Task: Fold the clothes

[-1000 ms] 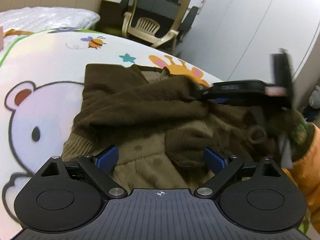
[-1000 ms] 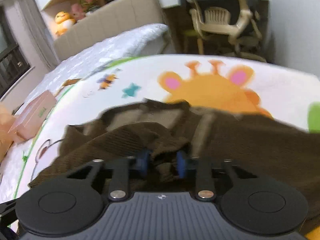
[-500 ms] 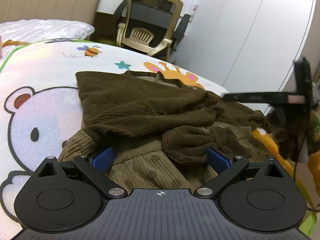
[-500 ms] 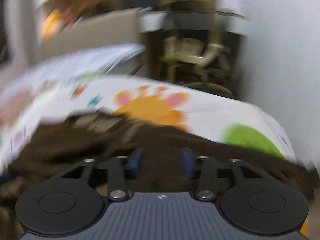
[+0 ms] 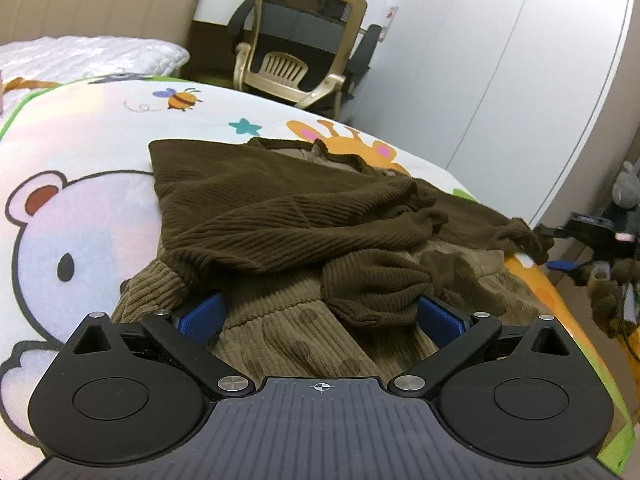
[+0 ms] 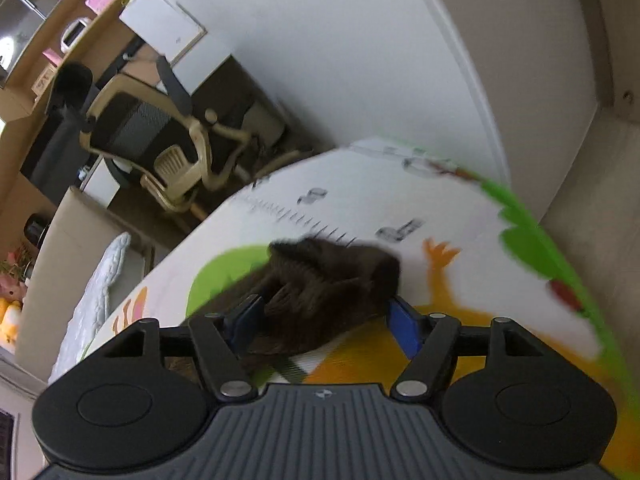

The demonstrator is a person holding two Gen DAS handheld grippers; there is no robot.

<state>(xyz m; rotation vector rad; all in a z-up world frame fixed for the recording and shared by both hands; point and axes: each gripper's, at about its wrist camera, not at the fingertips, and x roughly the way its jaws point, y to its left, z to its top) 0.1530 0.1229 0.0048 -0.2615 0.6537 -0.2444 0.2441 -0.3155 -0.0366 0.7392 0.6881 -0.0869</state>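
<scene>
So the brown sweater (image 5: 288, 216) sits mid-frame on the cartoon play mat (image 5: 80, 208). Left hand-held gripper (image 5: 320, 314) gapes wide over its hem. Right hand-held gripper (image 6: 324, 318) is opening, sleeve (image 6: 332, 276) end loose between its jaws.

We're in a home here, a bedroom that doubles as a study. Ahead of the left gripper spreads a children's play mat (image 5: 92, 128) printed with a bear, a bee and a giraffe, and beyond it to the left a quilted white bed cover (image 5: 88, 58) lies against a padded beige headboard (image 5: 100, 0). Straight ahead stands a cream-framed mesh office chair (image 5: 300, 40) at a desk. White wardrobe doors (image 5: 500, 60) run along the right side. From the tilted right gripper view, shelves (image 6: 52, 52) hold small items and soft toys (image 6: 10, 304) sit far left (a child's corner, by the look of it).
</scene>
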